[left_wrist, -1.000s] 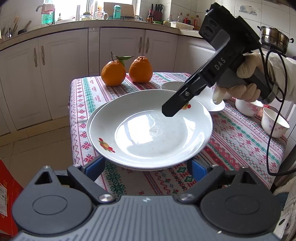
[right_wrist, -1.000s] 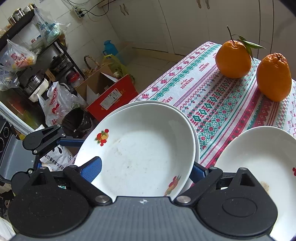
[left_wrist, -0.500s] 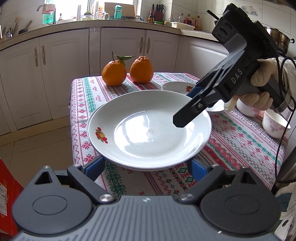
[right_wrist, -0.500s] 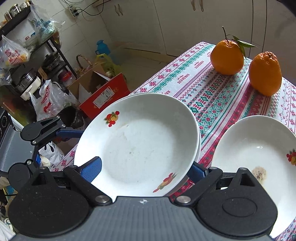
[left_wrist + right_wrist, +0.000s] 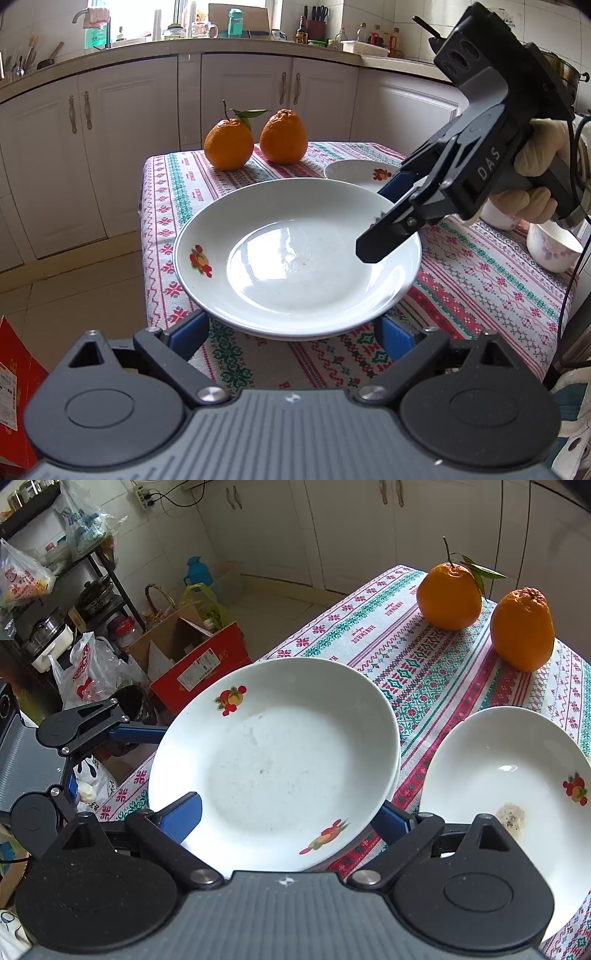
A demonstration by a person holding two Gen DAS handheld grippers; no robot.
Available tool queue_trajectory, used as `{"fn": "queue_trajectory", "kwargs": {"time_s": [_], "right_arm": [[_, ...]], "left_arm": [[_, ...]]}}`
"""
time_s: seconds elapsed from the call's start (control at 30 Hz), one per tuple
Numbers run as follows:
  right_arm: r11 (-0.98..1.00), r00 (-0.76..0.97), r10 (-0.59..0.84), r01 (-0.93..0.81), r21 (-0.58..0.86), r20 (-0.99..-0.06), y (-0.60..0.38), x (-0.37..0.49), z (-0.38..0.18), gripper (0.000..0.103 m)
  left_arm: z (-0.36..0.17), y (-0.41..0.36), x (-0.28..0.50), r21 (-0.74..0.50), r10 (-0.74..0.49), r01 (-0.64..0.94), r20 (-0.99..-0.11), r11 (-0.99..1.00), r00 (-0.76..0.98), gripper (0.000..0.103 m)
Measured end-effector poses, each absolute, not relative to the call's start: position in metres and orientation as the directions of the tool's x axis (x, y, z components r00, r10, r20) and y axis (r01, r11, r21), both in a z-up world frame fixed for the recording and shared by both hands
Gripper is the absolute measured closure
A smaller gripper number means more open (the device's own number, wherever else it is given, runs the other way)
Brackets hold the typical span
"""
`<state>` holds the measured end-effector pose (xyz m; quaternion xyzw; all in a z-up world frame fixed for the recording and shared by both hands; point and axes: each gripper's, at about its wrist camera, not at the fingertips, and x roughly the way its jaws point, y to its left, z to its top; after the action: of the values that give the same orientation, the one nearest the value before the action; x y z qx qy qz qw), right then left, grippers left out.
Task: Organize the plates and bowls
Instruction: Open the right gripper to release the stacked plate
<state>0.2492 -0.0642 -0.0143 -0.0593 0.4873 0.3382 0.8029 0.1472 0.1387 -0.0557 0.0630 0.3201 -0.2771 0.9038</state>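
Since a moment ago, my right jaws (image 5: 388, 236) are drifting toward the three o'clock rim of the stacked plates (image 5: 295, 258), which are sitting at the counter's (image 5: 480, 280) near edge, while my left jaws (image 5: 291, 332) are holding station at six o'clock. Both pairs are standing wide open, straddling the rim and gripping nothing. Two plates are already nesting, I judge from the double rim. A third plate (image 5: 509, 775) is waiting at three o'clock in my right view; the bowls (image 5: 554, 251) are also waiting, well apart from the oranges (image 5: 255, 142).
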Motion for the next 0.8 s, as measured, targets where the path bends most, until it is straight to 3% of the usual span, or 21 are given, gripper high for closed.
{"fn": "queue_trajectory", "kwargs": {"time_s": [0.6, 0.8], "right_arm": [[0.805, 0.397, 0.453, -0.566, 0.175, -0.798, -0.087, 0.216, -0.01, 0.0], [0.887, 0.538, 0.336, -0.456, 0.068, -0.773, -0.106, 0.183, -0.012, 0.0]], "left_arm": [[-0.049, 0.133, 0.136, -0.051, -0.441, 0.523, -0.61, 0.851, 0.658, 0.007], [-0.036, 0.126, 0.12, -0.021, -0.39, 0.471, -0.596, 0.882, 0.702, 0.004]]}}
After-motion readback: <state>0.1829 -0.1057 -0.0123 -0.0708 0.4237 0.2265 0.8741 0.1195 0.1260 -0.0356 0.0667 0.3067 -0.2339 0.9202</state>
